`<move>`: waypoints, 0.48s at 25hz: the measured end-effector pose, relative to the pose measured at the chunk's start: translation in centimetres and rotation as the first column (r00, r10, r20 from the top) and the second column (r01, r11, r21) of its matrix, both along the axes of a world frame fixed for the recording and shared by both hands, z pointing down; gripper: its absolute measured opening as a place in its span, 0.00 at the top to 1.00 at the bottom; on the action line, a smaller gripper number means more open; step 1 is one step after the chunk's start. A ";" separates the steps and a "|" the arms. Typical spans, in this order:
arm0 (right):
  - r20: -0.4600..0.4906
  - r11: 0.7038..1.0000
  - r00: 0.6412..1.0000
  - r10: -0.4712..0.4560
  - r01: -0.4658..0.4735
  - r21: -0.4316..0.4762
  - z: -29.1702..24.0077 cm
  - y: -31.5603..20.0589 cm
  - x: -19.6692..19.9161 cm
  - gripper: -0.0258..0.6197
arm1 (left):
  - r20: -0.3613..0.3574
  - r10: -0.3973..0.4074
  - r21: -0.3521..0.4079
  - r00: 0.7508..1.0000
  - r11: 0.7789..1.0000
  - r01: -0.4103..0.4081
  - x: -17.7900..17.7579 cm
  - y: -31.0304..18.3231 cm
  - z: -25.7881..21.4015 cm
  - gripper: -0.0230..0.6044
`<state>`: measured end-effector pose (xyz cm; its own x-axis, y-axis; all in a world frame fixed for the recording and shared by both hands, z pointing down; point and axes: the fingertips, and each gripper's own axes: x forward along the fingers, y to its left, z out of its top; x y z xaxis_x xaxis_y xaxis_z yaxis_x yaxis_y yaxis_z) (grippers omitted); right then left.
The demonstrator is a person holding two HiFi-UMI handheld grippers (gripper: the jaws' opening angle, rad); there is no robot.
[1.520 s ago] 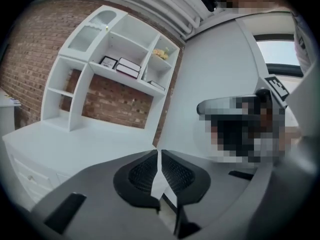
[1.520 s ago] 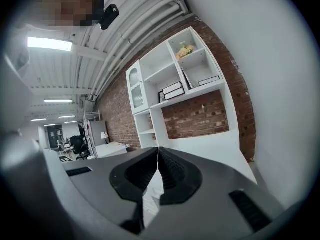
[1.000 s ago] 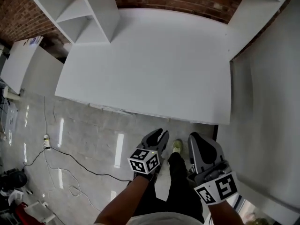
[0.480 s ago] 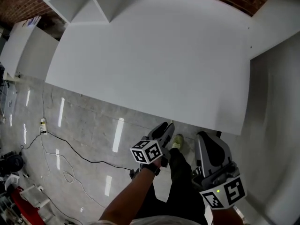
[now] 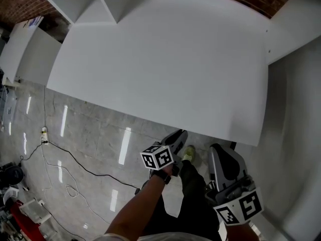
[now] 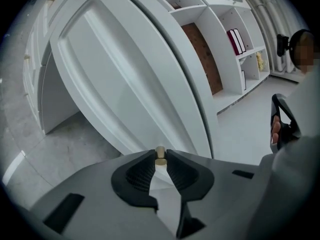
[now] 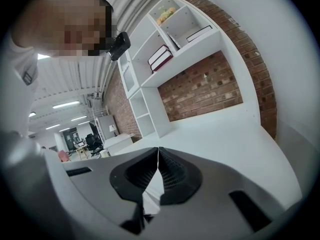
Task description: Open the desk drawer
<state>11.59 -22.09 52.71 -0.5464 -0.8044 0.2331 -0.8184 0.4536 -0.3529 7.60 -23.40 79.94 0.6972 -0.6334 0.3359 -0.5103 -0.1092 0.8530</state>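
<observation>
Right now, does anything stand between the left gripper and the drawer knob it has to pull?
Nothing visible does. The brass knob on the white drawer front stands between the tips of the left gripper, whose jaws are closing on it. The right gripper, shut and empty, is clear of it.

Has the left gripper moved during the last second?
Yes. The left gripper has edged closer to the front edge of the desk; its jaws are closing on the drawer knob between them.
</observation>
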 end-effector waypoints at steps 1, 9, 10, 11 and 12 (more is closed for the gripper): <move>-0.001 1.000 1.000 0.002 -0.002 -0.003 0.1 0.2 0.1 0.93 | -0.002 0.003 0.000 1.000 1.000 -0.003 0.0 0.0 0.0 0.83; 0.014 0.999 1.000 0.026 -0.026 -0.038 0.5 2.2 -0.2 0.93 | 0.001 0.007 -0.015 1.000 1.000 -0.007 -0.5 2.1 0.0 0.84; 0.018 0.999 0.999 0.031 -0.030 -0.043 0.5 2.5 -0.2 0.93 | 0.001 0.008 -0.019 1.000 1.000 -0.008 -0.7 2.7 0.1 0.84; 0.020 0.998 0.999 0.035 -0.034 -0.047 0.4 2.8 -0.2 0.93 | 0.000 0.010 -0.023 1.000 1.000 -0.010 -0.8 3.3 0.1 0.84; 0.021 0.998 0.999 0.039 -0.038 -0.052 0.4 3.2 -0.2 0.93 | -0.001 0.014 -0.028 1.000 1.000 -0.014 -0.9 4.0 0.1 0.84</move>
